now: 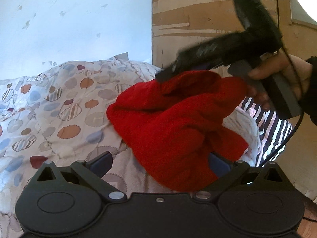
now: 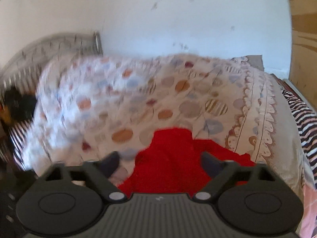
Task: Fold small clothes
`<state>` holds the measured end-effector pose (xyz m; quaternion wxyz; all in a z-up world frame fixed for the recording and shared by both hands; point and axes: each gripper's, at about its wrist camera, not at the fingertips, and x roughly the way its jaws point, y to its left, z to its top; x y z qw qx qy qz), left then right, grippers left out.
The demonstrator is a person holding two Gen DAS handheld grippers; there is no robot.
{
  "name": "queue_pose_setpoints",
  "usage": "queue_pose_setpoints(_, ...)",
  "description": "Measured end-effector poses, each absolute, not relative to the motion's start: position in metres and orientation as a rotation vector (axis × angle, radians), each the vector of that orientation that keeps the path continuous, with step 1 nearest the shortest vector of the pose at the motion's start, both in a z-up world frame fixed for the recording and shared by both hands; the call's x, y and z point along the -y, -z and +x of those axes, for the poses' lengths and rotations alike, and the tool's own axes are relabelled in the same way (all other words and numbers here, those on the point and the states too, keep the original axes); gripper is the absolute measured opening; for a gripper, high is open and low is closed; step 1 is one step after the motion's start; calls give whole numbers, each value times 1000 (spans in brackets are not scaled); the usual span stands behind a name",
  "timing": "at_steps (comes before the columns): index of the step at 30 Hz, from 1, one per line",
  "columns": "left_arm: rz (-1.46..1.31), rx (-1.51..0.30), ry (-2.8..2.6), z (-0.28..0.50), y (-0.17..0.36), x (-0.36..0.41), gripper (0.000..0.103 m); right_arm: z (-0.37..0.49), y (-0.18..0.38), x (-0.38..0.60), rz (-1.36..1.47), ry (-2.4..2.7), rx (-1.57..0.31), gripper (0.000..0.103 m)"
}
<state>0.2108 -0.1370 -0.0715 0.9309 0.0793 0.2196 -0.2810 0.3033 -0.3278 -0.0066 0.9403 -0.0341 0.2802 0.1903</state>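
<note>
A small red garment [image 1: 174,123] hangs bunched in the air above a dotted quilt [image 1: 49,103]. My left gripper [image 1: 158,162] is open; the cloth drapes between its spread fingers and over the right one. My right gripper, blurred, shows in the left wrist view [image 1: 164,73] at the cloth's top edge, held by a hand. In the right wrist view the right gripper [image 2: 160,164] has its fingers spread wide with the red garment [image 2: 174,158] lying between them over the quilt [image 2: 158,99].
A pale wall [image 1: 69,19] stands behind the bed. A taped cardboard panel [image 1: 198,19] rises at the right. A black-and-white striped cloth [image 1: 267,130] lies at the bed's right side. A metal bed frame [image 2: 49,47] shows at far left.
</note>
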Motion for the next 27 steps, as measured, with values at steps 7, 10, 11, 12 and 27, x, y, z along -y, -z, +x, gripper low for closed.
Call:
queue_pose_setpoints(7, 241, -389, 606, 215, 68, 152, 102, 265, 7, 377, 91, -318, -396, 31)
queue_pose_setpoints(10, 296, -335, 640, 218, 62, 168, 102, 244, 15, 417, 261, -219, -330, 30)
queue_pose_setpoints(11, 316, -322, 652, 219, 60, 174, 102, 239, 22, 428, 307, -201, -329, 30)
queue_pose_setpoints(12, 333, -314, 662, 219, 59, 179, 102, 235, 30, 437, 342, -186, -337, 30)
queue_pose_setpoints(27, 506, -257, 748, 206, 59, 195, 36, 216, 89, 460, 526, -172, -392, 32)
